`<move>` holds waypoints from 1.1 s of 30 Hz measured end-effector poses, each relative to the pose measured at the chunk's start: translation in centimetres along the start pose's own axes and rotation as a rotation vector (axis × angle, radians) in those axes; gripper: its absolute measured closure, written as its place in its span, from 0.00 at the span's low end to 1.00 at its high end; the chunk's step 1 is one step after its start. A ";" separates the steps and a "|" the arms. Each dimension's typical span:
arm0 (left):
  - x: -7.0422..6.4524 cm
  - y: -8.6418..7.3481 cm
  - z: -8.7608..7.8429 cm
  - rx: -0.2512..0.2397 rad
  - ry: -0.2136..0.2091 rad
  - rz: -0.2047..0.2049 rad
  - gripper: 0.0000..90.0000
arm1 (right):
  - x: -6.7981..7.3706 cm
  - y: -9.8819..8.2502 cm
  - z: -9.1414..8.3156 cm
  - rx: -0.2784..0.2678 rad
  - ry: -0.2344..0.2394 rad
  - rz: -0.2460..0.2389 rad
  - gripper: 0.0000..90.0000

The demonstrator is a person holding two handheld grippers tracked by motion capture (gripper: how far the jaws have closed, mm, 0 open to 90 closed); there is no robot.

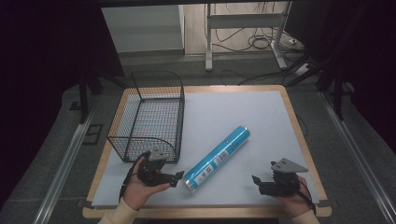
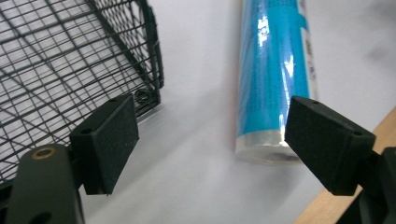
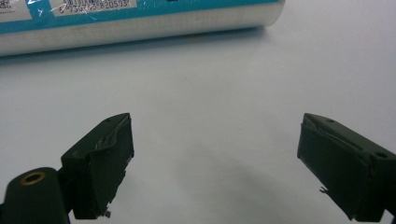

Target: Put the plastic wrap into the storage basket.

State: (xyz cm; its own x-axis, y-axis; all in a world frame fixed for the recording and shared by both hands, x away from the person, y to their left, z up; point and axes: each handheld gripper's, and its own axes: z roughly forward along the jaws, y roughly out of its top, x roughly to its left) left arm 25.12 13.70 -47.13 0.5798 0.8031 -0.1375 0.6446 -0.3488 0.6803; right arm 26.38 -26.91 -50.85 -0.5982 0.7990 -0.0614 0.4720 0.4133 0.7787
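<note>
the left tongs point(image 1: 173, 179) sit low at the desk's point(image 1: 261, 112) near edge, pointing at the blue tube's point(image 1: 217, 158) near end, jaws apart and empty. the right tongs point(image 1: 256, 183) rest well right of the tube, also apart. a wire basket point(image 1: 148, 116) stands just behind the left hand point(image 1: 140, 190).

table and what sits on it

you're working at a wooden table point(image 1: 299, 140) topped by a pale grey mat point(image 1: 243, 116). a black wire basket point(image 1: 149, 116) stands on the mat's left side. a blue tube point(image 1: 217, 158) lies diagonally near the middle, just right of it.
</note>
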 end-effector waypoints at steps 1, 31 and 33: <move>0.0 0.1 0.0 0.004 -0.002 0.003 0.19 | 0.0 0.0 0.0 -0.001 0.000 -0.001 0.12; -2.2 2.9 1.8 0.048 -0.054 0.065 0.17 | -0.1 0.0 -0.1 -0.003 -0.007 0.004 0.13; -2.3 3.2 2.0 0.058 -0.052 0.073 0.18 | -0.1 0.0 -0.1 -0.003 -0.007 0.004 0.12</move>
State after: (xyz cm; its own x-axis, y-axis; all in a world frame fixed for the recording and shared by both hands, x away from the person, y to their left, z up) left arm 26.81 9.79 -46.08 0.6503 0.7489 -0.1278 0.6267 -0.4337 0.6474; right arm 26.41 -27.03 -50.81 -0.5918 0.8036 -0.0629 0.4721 0.4088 0.7810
